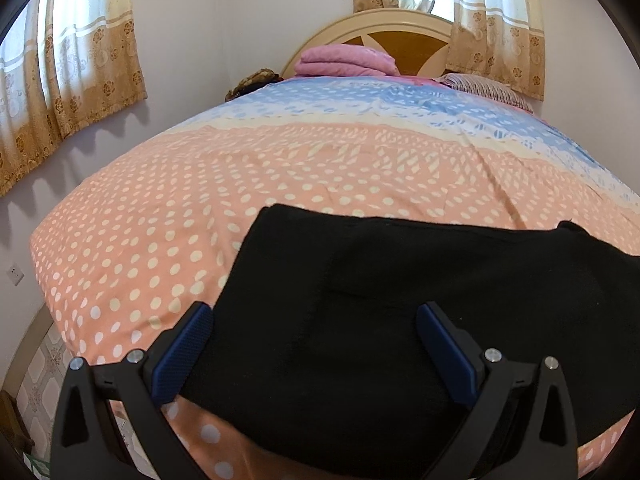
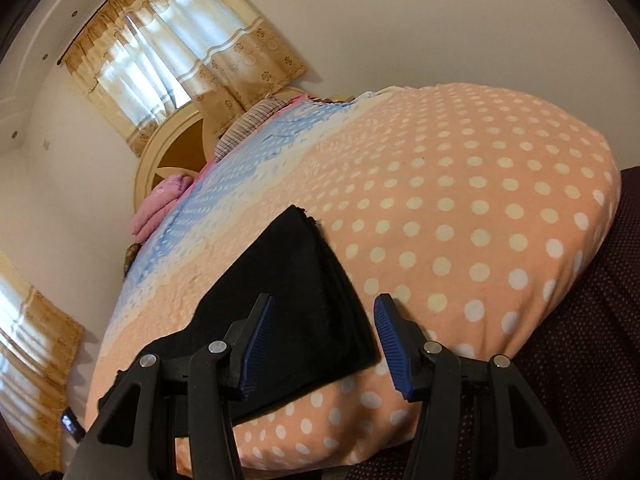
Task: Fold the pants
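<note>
From the left wrist camera, black pants lie flat as a neat folded rectangle on a bed covered by a peach spread with white polka dots, shading to blue stripes near the headboard. The left gripper hovers over the near part of the cloth with its blue-padded jaws spread wide, holding nothing; the fabric fills the gap between them but neither pad presses on it. A folded pink blanket sits far off by the headboard. From the right wrist camera, tilted so the bed slopes across the frame, the same pants show stacked layers along their right edge. The right gripper is open and empty, its left finger over the cloth and its right finger over bare spread just beside that layered edge. The fold looks well along, probably between folds or nearly finished. If another fold remains, the next move calls for lowering one gripper onto an edge, closing on all layers together, and carrying them across without dragging the stack.
</note>
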`<state>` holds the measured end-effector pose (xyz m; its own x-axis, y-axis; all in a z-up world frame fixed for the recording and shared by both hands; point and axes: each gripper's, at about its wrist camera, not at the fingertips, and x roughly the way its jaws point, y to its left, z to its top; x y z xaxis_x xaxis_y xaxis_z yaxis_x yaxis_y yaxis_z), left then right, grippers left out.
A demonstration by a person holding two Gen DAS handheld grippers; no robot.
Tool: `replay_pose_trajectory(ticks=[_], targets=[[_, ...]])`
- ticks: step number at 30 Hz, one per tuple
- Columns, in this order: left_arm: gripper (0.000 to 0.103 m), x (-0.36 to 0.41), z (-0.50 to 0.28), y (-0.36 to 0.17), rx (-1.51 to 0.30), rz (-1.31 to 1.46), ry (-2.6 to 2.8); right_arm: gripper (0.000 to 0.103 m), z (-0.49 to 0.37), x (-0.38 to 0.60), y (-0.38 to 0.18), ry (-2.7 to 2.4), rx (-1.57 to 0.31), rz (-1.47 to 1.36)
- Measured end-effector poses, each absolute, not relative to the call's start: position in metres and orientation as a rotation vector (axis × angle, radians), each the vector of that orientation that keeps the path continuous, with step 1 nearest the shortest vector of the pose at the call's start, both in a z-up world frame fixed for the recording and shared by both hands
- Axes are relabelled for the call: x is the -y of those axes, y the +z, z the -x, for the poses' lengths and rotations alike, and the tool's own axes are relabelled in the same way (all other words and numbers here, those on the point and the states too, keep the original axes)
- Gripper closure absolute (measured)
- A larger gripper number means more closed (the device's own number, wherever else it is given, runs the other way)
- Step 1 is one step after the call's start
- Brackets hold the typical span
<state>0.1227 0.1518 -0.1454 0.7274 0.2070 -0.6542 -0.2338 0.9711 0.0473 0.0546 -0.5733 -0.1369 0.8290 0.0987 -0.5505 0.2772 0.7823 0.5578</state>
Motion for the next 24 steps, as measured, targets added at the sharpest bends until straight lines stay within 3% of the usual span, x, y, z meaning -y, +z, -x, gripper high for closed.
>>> replay_pose_trajectory(ticks=[12, 14, 15, 24], targets=[[0.000, -0.176, -0.121, -0.145, -0.725, 0.083, 0.288, 0.051, -0.065, 0.579, -0.148, -0.055, -0.558, -0.708], [0.000, -0.179, -0.121, -0.146, -0.729, 0.082, 0.292, 0.070, -0.064, 0.577, -0.147, -0.051, -0.570, -0.692], [0.000, -0.180, -0.122, -0.147, -0.733, 0.087, 0.291, 0.085, -0.064, 0.577, -0.148, -0.040, -0.576, -0.703], [0.000, -0.184, -0.122, -0.148, -0.739, 0.117, 0.279, 0.088, -0.060, 0.555, -0.125, -0.015, -0.523, -0.653]])
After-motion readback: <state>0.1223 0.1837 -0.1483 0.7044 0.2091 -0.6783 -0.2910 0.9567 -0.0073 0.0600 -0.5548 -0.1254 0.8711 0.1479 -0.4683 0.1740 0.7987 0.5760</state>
